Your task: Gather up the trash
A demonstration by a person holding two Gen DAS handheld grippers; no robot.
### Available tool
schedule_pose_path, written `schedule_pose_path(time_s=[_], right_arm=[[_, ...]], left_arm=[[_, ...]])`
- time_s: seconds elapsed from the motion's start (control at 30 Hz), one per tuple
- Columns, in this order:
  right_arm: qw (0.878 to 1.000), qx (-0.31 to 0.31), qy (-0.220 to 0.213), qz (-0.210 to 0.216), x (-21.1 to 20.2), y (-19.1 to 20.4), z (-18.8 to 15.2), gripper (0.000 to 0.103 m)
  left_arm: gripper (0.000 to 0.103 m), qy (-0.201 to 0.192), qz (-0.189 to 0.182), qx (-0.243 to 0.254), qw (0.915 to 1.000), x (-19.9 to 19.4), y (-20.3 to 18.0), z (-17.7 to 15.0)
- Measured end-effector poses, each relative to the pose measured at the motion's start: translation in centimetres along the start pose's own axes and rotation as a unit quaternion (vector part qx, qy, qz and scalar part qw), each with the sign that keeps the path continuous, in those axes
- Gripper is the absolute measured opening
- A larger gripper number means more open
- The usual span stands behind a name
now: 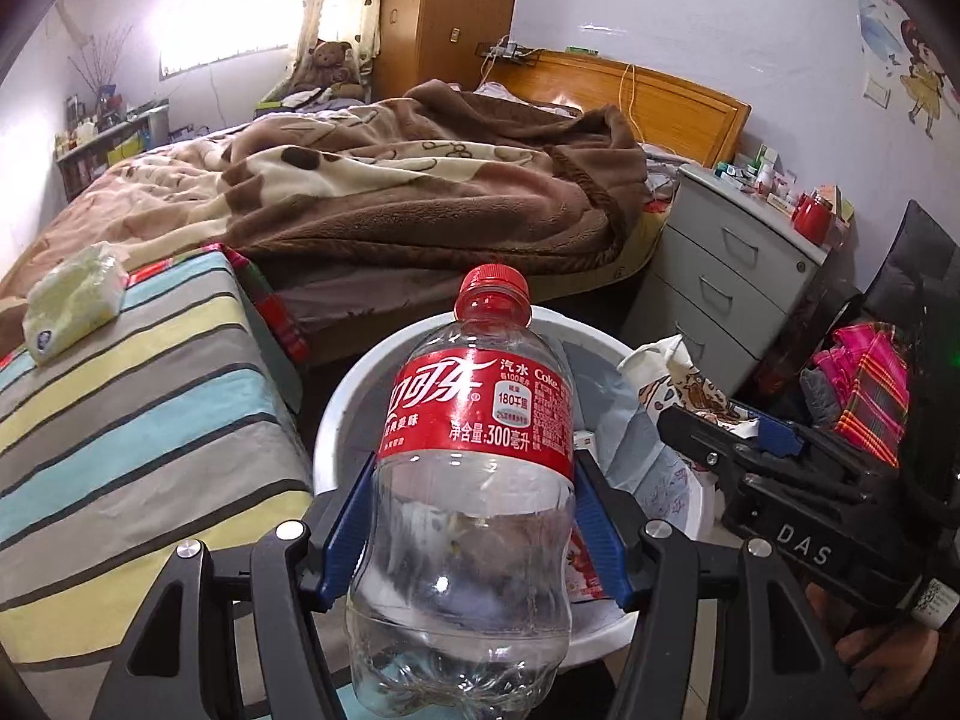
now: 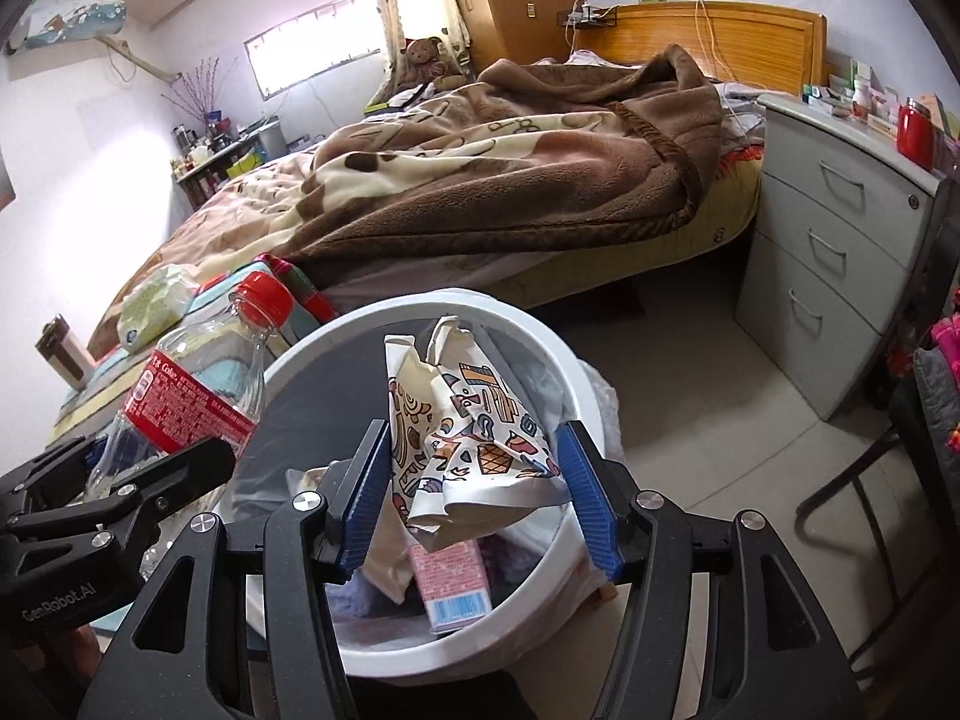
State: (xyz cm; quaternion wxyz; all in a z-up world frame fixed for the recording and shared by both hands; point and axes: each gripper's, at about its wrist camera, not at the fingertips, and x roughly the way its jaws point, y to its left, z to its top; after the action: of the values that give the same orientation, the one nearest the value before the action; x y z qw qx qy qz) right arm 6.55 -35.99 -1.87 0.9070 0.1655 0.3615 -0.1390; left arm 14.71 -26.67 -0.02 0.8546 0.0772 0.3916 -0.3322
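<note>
While the empty cola bottle [image 1: 474,480] is sitting clamped between the blue pads of the left gripper [image 1: 474,516], its red cap is pointing up and away over the rim of the white trash bin [image 2: 420,312]. The jaws are standing about half open, pressing on the clear body just below the red label, so the bottle is being held, not yet dropped.

Just beside it, the right gripper [image 2: 474,498] is hanging over the bin's mouth with a crumpled printed paper wrapper [image 2: 468,432] between its pads. The left pad is lying against the wrapper; on the right side the paper is only reaching about as far as the pad, and I cannot tell whether the grip is firm or already slack.

Inside the bin, a pink carton [image 2: 456,588] and other scraps are already lying on the liner, so part of the collecting looks done. Two pieces are waiting directly above the opening, and letting them go is probably the step in hand.

Further out, a pale green tissue pack [image 1: 75,306] is resting on the striped cover [image 1: 138,420] left of the bin; whether it counts as trash is unclear. Beyond are the bed with its brown blanket [image 1: 432,180] and a grey drawer unit [image 1: 732,282].
</note>
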Motion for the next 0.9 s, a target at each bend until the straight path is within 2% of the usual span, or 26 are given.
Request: schedule_pose_path(time_s=[0.17,0.23,0.27,0.67,0.9], right_arm=[[1.0,0.005,0.006,0.004,0.2,-0.4,0.0,0.062],[1.0,0.006,0.003,0.0,0.1,-0.4,0.1,0.071],[1.0,0.007,0.001,-0.001,-0.1,-0.5,0.0,0.075],[1.0,0.011,-0.015,-0.002,-1.6,-0.1,-0.4,0.075],[0.999,0.004,-0.037,0.015,-3.3,1.0,-1.0,0.075]], left_arm=[[0.063,0.003,0.0,0.004,1.0,0.6,-0.4,0.2],[0.067,-0.001,-0.002,0.005,1.0,0.5,-0.5,0.2],[0.073,-0.003,-0.004,0.004,1.0,0.5,-0.5,0.2],[0.075,-0.011,-0.01,-0.01,0.9998,-1.5,0.0,-0.6],[0.075,-0.023,-0.007,-0.011,0.9997,-3.8,0.0,-2.0]])
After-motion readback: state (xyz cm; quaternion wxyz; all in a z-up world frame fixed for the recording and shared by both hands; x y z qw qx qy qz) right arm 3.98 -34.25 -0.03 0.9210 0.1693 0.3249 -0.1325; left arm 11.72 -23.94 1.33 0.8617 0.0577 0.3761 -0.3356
